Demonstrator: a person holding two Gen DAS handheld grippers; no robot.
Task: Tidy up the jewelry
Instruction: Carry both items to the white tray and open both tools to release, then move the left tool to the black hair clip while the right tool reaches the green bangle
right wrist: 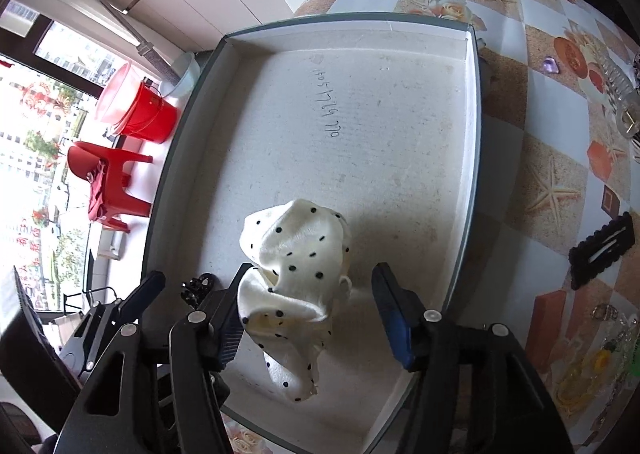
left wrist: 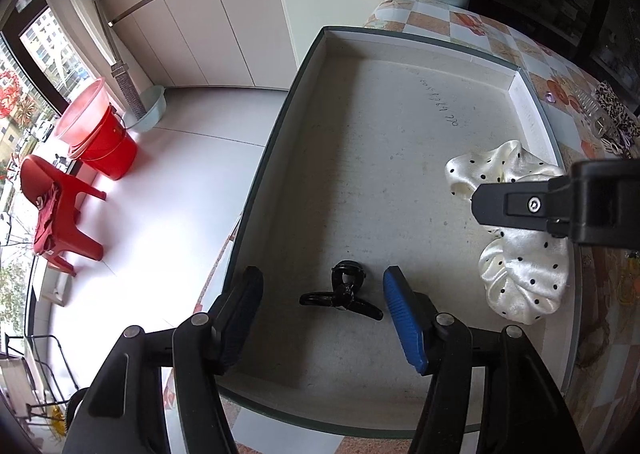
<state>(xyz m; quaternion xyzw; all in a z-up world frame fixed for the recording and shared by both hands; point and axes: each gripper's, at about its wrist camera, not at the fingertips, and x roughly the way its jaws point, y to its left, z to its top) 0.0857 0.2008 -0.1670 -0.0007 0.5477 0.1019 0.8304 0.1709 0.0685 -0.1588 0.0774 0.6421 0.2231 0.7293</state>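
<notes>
Tiled table (right wrist: pixel 532 157), box (left wrist: pixel 280 125), scrunchie (left wrist: pixel 520 282) partly hidden by right gripper (left wrist: pixel 476 205)

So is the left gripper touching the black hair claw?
Apart. The left wrist view shows bare tray floor between the black hair claw and both left gripper pads.

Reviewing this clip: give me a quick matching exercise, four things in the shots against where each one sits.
Things:
1. black hair claw
2. polka-dot scrunchie
3. black snap clip
4. red bucket

Places:
A. on the floor
B. in the box, between the right gripper's open fingers
C. on the tablecloth outside the box
D. in the box, between the left gripper's open fingers

Pairs: 1-D, 2-B, 3-C, 4-A
</notes>
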